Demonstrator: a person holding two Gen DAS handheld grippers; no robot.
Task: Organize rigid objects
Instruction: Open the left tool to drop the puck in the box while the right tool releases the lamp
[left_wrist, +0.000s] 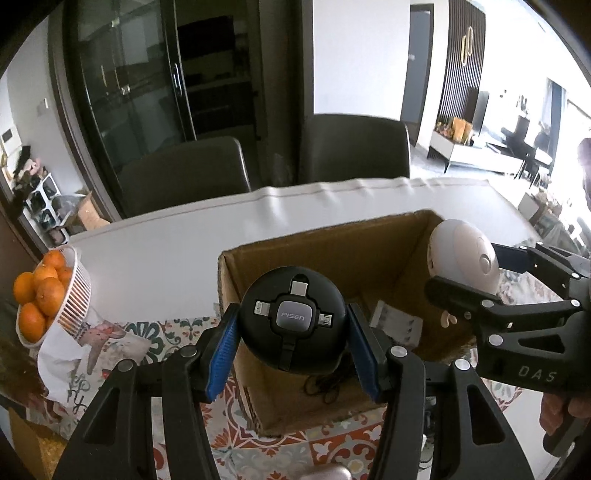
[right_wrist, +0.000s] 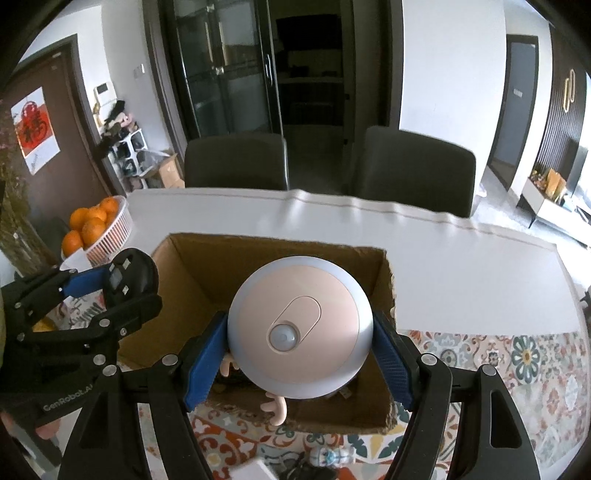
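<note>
My left gripper (left_wrist: 293, 350) is shut on a round black PISEN cable reel (left_wrist: 293, 323) and holds it over the near left edge of an open cardboard box (left_wrist: 332, 254). My right gripper (right_wrist: 299, 363) is shut on a round white and pink night light (right_wrist: 299, 326) with small antlers, held over the same box (right_wrist: 207, 266). In the left wrist view the night light (left_wrist: 461, 260) and the right gripper (left_wrist: 491, 280) sit at the box's right side. In the right wrist view the left gripper (right_wrist: 110, 291) with the reel (right_wrist: 129, 277) is at the box's left side.
A white basket of oranges (left_wrist: 75, 291) stands left of the box, also in the right wrist view (right_wrist: 114, 229). A patterned cloth (right_wrist: 517, 369) covers the near part of the white table (right_wrist: 461, 273). Two dark chairs (left_wrist: 354, 147) stand behind. A paper (left_wrist: 397, 325) and a black cord lie in the box.
</note>
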